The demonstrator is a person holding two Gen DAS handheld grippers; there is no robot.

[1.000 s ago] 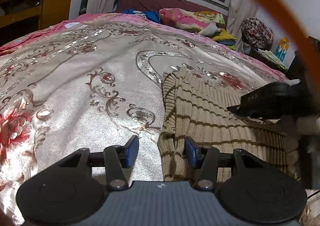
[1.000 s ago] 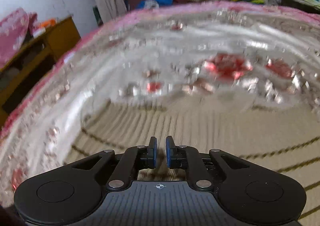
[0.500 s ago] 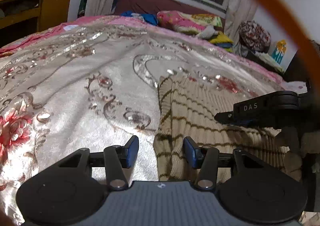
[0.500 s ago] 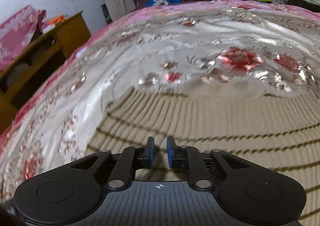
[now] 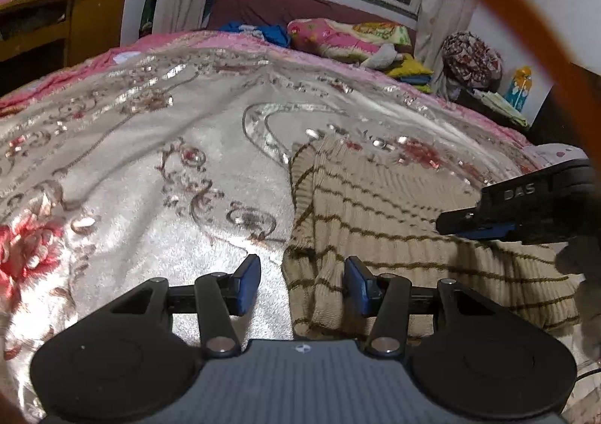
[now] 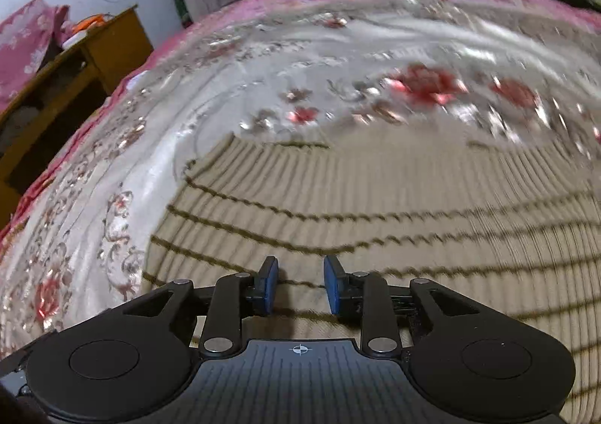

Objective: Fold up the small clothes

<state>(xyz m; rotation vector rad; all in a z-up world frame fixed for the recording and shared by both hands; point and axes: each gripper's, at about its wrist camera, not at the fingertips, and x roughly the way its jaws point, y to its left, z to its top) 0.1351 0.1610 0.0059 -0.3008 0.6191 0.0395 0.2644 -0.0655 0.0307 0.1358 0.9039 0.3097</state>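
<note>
A beige ribbed sweater with thin brown stripes (image 5: 383,206) lies folded on the floral bedspread (image 5: 150,168). My left gripper (image 5: 302,283) is open, its jaws either side of the sweater's near left corner, holding nothing. My right gripper (image 6: 300,283) is open and empty, low over the sweater (image 6: 375,198); it also shows from the side at the right of the left wrist view (image 5: 526,209).
A wooden cabinet (image 5: 64,25) stands at the far left. Pillows and folded bedding (image 5: 345,37) lie at the head of the bed under the window. An orange cable (image 5: 507,10) crosses the upper right of the left wrist view.
My right gripper's jaws have opened from nearly shut and let go of the sweater. The left gripper has stayed open at the sweater's corner.
</note>
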